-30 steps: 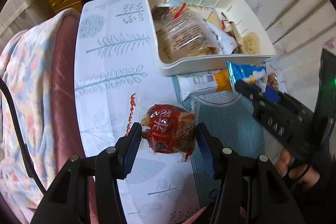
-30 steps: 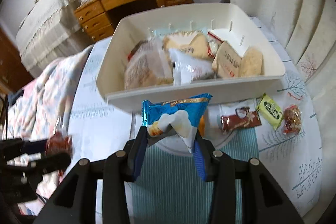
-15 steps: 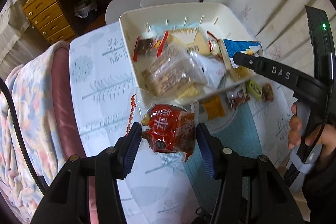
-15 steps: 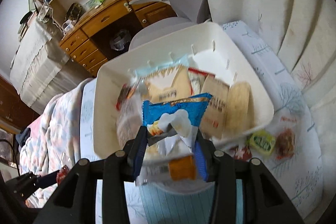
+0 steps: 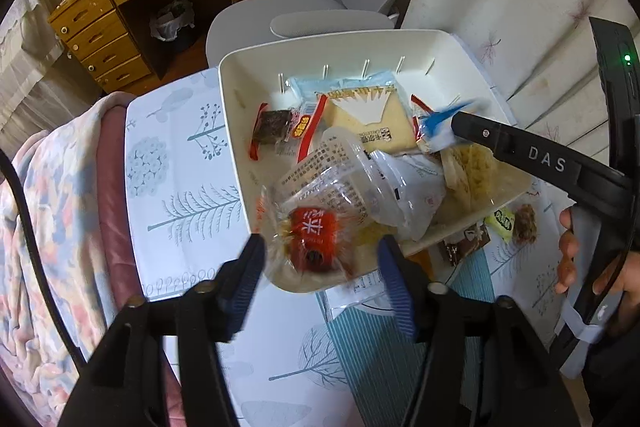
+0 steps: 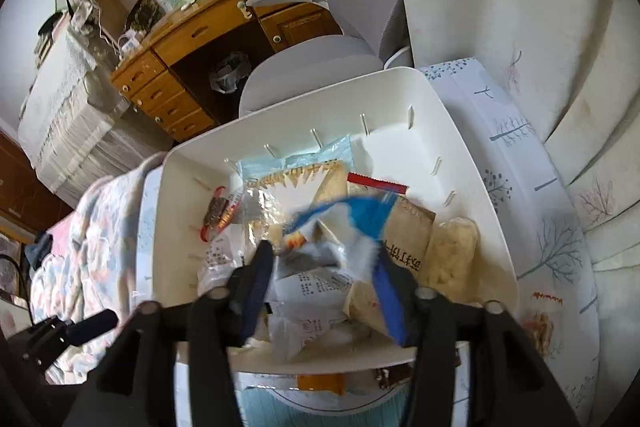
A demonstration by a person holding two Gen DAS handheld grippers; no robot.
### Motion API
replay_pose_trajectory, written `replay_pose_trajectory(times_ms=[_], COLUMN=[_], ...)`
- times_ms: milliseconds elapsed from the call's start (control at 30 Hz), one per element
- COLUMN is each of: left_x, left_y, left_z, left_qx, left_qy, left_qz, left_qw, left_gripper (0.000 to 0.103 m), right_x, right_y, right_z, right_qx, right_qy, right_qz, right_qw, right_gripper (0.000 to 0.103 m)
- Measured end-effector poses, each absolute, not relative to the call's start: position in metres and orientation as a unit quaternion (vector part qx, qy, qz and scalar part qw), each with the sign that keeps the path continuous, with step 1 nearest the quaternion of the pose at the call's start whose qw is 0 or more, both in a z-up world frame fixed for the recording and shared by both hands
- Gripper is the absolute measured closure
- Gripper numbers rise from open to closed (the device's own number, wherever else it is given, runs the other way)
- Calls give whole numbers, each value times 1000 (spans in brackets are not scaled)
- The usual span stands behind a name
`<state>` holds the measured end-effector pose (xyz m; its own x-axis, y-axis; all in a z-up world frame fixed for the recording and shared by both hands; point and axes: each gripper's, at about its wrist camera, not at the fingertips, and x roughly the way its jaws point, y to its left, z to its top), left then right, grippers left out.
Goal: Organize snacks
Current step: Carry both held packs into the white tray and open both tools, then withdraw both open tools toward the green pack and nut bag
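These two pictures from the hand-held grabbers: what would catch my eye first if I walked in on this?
Most striking is the white bin on the tree-print tablecloth, heaped with wrapped snacks. Over its near edge, the left gripper has its jaws opening around a blurred red-labelled snack in clear wrap. Over the heap, the right gripper is likewise opening around a blurred blue snack packet.

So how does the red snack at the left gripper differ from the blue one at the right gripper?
The red snack sits in clear wrap over the white bin's near corner; the blue snack is an opaque blue-and-white packet farther inside. The left gripper faces red, the right gripper blue. Both blur between opening jaws, apparently dropping.
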<state>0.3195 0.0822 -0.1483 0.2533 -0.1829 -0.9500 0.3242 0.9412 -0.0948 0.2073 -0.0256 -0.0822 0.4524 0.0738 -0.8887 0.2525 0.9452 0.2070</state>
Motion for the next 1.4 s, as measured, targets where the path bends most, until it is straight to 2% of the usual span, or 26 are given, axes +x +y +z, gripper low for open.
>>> replay_pose_trajectory(times_ms=[33,100,200,367,500,1000,1100,1400], left_x=[319,316,308,289,269,200,192,183], left_y=[83,85,94,111,126,144,143,122], left_z=[-148,-145,-138,-126,-117,-120,-122,-134], left_qx=[58,57,51,50,50,57,48,12], left_qy=[589,586,580,571,560,557,557,571], left_qz=[-162,-163,-169,-187,-210,-266,-261,-216], left_qw=[790,792,795,798,800,785,787,792], left_gripper=[33,32,28,28,28,27,23,22], right_x=[207,202,194,168,138,22,10,-7], right_y=[-25,-25,-27,-28,-25,-14,-19,-48], right_z=[-81,-79,-75,-69,-63,-79,-87,-106], right_qx=[149,148,156,171,181,190,199,197], right_qy=[519,512,509,502,491,483,488,500], right_qz=[-59,-67,-77,-110,-138,-216,-226,-217], right_qw=[840,843,843,841,841,827,819,815], right_gripper=[40,36,35,33,27,27,27,27])
